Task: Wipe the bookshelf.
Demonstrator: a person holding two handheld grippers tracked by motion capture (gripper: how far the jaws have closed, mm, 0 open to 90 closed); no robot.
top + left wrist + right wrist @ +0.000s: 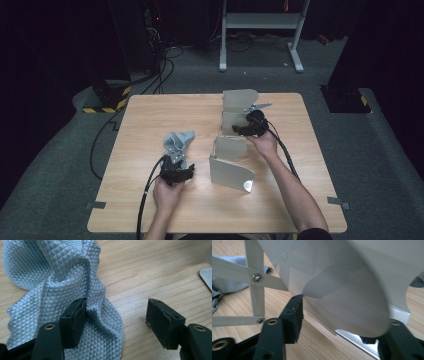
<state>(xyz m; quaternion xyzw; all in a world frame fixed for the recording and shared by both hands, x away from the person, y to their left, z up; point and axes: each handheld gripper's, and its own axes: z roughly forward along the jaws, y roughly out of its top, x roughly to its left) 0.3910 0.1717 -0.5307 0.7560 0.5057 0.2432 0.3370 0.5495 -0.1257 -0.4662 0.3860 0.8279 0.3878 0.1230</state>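
Nearest the person, the left tongs (178,165) rest low on the desk (150,200) at the near end of a crumpled grey cloth (178,142). Their jaws stand partly open: one pad presses into a fold of the fabric, the other stands clear over bare wood, so nothing is pinched. The cloth looks light, limp and easily bunched — a quilted diamond weave with a faint sheen and a pinked edge, seen closely from the left gripper view (62,290). It would best be taken at a raised fold or a corner, where there is thickness to bite.

Farther off, right of centre, stands a pale grey folding board (231,165) — thin plastic panels with rounded corners, joined by riveted strips that show in the right gripper view (257,278). It appears stiff yet flexible, light, smooth and probably slippery; a panel edge is the sensible hold, well away from the hinges. The right tongs (240,129) straddle the curved edge of an upright panel (352,315), their jaws wide apart. One pad sits just beside the edge; whether the far pad touches cannot be told.
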